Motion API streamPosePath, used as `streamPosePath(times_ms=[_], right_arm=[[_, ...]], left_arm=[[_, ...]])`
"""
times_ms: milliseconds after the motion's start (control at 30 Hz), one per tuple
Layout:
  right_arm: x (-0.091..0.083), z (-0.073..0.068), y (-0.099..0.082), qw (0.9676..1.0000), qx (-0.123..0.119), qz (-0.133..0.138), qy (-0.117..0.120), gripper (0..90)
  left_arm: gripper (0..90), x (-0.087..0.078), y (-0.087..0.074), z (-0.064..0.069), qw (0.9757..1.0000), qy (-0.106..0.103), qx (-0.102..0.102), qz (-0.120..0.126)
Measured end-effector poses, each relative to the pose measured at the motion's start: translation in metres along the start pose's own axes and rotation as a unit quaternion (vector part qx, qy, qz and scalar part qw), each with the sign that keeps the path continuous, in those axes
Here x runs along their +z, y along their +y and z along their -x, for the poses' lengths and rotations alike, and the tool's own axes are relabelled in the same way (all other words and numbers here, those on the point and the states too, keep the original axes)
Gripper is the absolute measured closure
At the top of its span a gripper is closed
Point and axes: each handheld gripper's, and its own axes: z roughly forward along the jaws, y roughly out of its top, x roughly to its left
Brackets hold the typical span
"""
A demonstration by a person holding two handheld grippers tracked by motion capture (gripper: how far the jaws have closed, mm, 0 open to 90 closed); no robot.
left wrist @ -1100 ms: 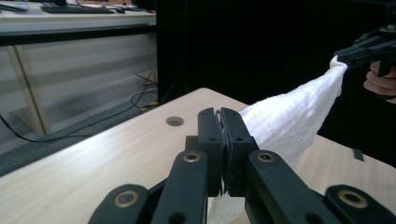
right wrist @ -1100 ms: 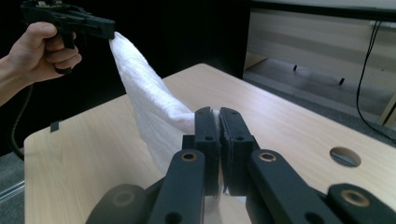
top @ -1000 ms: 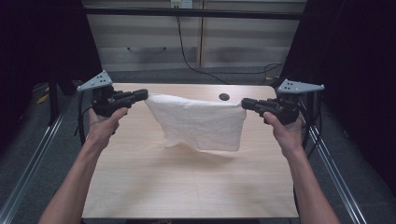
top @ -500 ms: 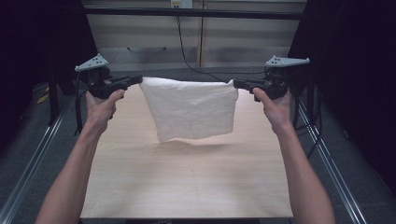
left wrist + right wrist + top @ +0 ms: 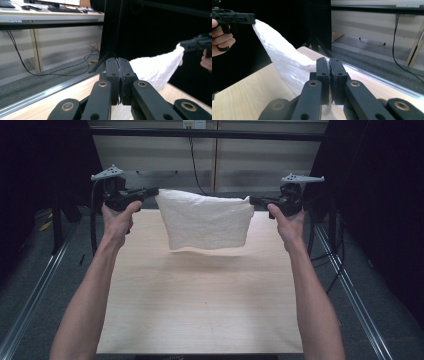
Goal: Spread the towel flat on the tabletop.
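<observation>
While the left gripper clamps the upper left corner of a white towel, the right gripper clamps the upper right corner, and each pair of jaws is pressed tight on the cloth. Seen from the left gripper view, the jaws of the left gripper stand closed with the white towel running away from them to the right gripper farther off. Looking along the right gripper, the white towel stretches from its closed jaws up to the left gripper. Between the two the towel hangs spread as a sheet, its top edge sagging slightly, its bottom edge in the air above the far part of the light wooden bench, where a faint shadow lies under it. Each hand holds its gripper level, well apart, at the far corners of the bench.
</observation>
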Motion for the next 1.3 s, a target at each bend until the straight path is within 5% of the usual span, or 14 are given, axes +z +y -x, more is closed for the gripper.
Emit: streamPosePath(times_ms=[267, 433, 1300], right_arm=[[0.002, 0.000, -0.051, 0.9994, 0.019, -0.028, 0.010, 86.7], [0.002, -0.005, -0.077, 0.9986, 0.023, -0.043, 0.021, 86.7], [-0.026, -0.037, -0.156, 0.9957, 0.023, -0.075, 0.049, 86.7]], left_arm=[[88.3, -0.003, -0.039, 0.006, 0.9996, -0.013, 0.008, -0.022], [88.3, -0.008, -0.064, 0.009, 0.9995, -0.021, -0.007, -0.024], [88.3, -0.039, -0.158, 0.043, 0.9948, -0.057, -0.016, -0.083]])
